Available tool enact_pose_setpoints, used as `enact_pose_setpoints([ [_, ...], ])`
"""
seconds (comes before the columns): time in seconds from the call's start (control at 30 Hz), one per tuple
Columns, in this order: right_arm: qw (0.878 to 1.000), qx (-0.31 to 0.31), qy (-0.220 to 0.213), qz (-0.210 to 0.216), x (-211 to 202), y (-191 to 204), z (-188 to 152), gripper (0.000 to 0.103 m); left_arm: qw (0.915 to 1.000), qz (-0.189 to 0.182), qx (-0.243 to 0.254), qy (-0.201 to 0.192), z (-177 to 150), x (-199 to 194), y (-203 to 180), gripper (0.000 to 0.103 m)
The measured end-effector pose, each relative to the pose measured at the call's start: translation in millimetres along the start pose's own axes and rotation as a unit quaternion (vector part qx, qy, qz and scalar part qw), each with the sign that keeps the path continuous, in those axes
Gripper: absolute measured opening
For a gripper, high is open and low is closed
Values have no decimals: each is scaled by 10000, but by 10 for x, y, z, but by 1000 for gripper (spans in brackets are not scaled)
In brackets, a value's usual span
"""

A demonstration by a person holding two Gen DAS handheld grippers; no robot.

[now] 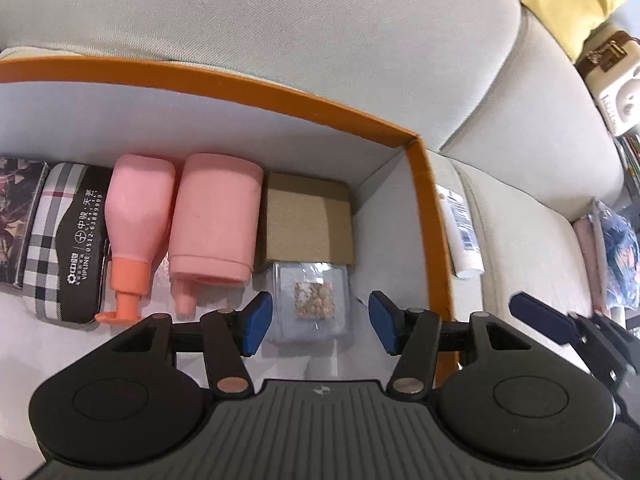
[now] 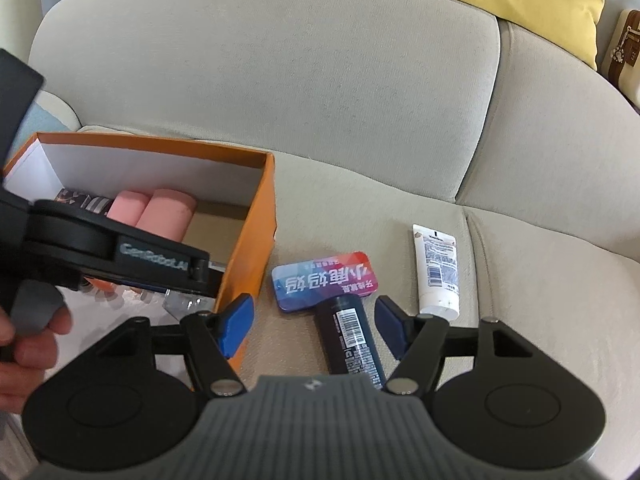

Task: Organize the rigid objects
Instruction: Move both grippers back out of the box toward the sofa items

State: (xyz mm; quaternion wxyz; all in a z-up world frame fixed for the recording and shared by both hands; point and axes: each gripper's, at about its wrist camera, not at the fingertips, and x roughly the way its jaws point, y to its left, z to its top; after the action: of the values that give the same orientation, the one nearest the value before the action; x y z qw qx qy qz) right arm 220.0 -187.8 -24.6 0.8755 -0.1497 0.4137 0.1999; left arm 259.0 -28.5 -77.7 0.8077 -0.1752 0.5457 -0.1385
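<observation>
Beige sofa across both views, seat cushion carrying everything; yellow pillow at upper right.

Orange box, white inside, filling the left and centre of the left wrist view, on the seat at left in the right wrist view. Inside, in a row along the far wall from left to right: dark patterned box, plaid case, pink pump bottle lying with its orange pump toward the lower edge, wider pink bottle beside it, brown carton. Clear case lying just below the carton, touching it.

Left gripper low in the box, blue fingers spread apart, clear case between them, pads clear of its sides, nothing gripped. A hand on its handle at lower left of the right wrist view.

Right gripper over the seat right of the box, fingers open wide, holding nothing. Dark tube lying between them, untouched as far as visible. Red-blue tin just above, the tube's end overlapping its lower edge. White tube to the right, apart from both, cap toward the lower edge.
</observation>
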Motion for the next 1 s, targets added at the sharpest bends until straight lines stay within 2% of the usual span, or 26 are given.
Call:
enact_pose_setpoints([
  [0.07,10000,5,-23,-16,-8,7,-5,69,10000,-27,53,29,-41,-76,20,61],
  [0.23,10000,40,-15,-45,-22,12,-35,69,9998,-112,153,52,-95,-97,56,31],
  [0.4,10000,15,-9,-37,-60,43,-53,69,9996,-146,232,13,29,-50,94,18],
  [0.57,10000,13,20,-75,-90,30,-68,69,9996,-125,250,-10,61,-89,160,18],
  [0.73,9999,81,-61,-120,-175,-39,-72,69,9991,-166,300,-239,-70,-253,57,18],
  [0.9,9997,150,-154,-124,-305,-103,-118,69,9953,-199,744,-579,-161,-508,-159,19],
  [1.0,9994,199,-223,-150,-406,-172,-165,69,9906,-384,1103,-708,-265,-654,-308,19],
])
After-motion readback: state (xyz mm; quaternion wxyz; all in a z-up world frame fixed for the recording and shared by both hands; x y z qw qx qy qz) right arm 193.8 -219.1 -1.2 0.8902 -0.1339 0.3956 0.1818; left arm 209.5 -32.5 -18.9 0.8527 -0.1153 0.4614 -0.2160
